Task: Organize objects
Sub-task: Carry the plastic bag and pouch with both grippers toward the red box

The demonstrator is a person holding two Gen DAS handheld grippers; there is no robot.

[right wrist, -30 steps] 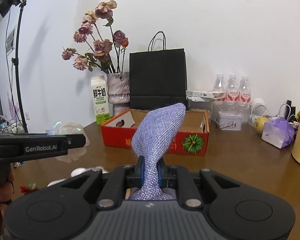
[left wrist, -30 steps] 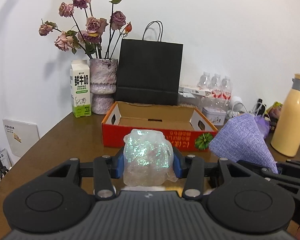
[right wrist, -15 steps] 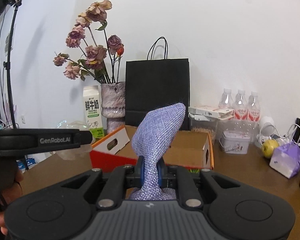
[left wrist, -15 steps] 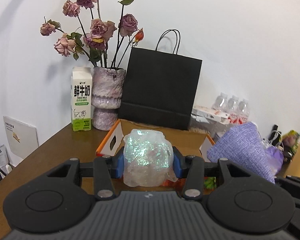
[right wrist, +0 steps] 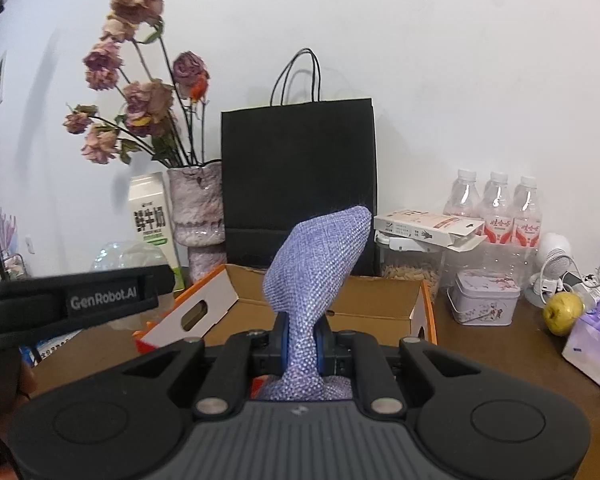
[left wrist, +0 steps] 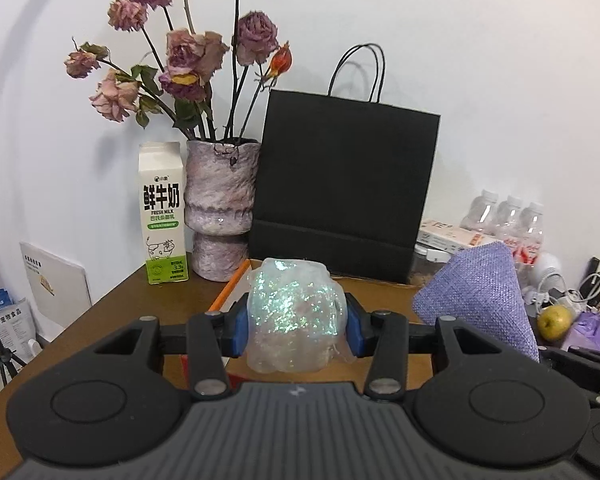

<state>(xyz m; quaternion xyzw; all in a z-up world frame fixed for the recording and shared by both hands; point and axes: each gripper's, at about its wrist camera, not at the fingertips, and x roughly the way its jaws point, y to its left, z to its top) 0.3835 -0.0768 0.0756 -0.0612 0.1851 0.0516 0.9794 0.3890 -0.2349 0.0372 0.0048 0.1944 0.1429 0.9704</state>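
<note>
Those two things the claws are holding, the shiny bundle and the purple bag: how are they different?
The iridescent plastic bundle is see-through and glittery; the purple woven pouch is opaque, coarse cloth. The bundle is a rounded lump filling a wide gap between the left gripper's fingers; the pouch is pinched at a narrow neck by the right gripper, its end flaring above. Both are soft, held above the cardboard box.

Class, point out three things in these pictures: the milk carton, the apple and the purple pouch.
milk carton (left wrist: 162,216): left wrist view, on its printed front face.
apple (right wrist: 563,312): right wrist view, on the middle of its yellow-green skin.
purple pouch (right wrist: 320,256): right wrist view, on the woven cloth above the tongs.
</note>
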